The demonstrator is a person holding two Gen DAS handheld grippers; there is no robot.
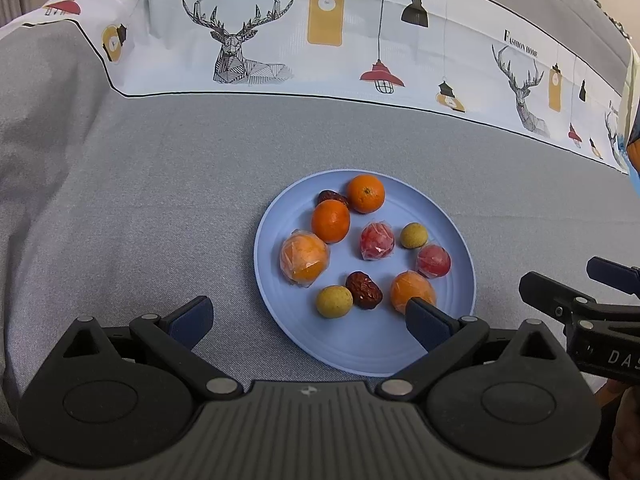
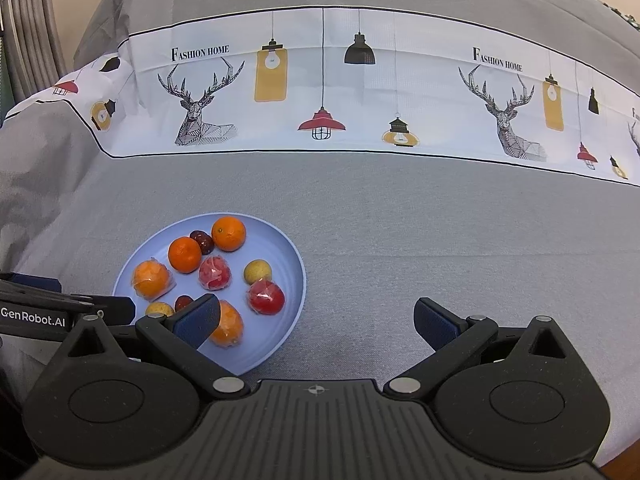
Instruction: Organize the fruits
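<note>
All the fruit lies crowded on the blue plate (image 1: pixel 276 216). The left gripper (image 1: pixel 308 316) and right gripper (image 2: pixel 316 320) hover at its near rim, jaws spread wide, empty. Film-wrapped oranges (image 1: pixel 305 257) look slippery; a nudge could roll neighbours onto the grey cloth (image 2: pixel 440 240).

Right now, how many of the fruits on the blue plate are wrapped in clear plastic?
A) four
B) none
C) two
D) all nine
A: on the blue plate, two orange fruits and two red fruits show crinkled clear wrap; the two oranges, two yellow-green fruits and two dark red dates are bare.
</note>
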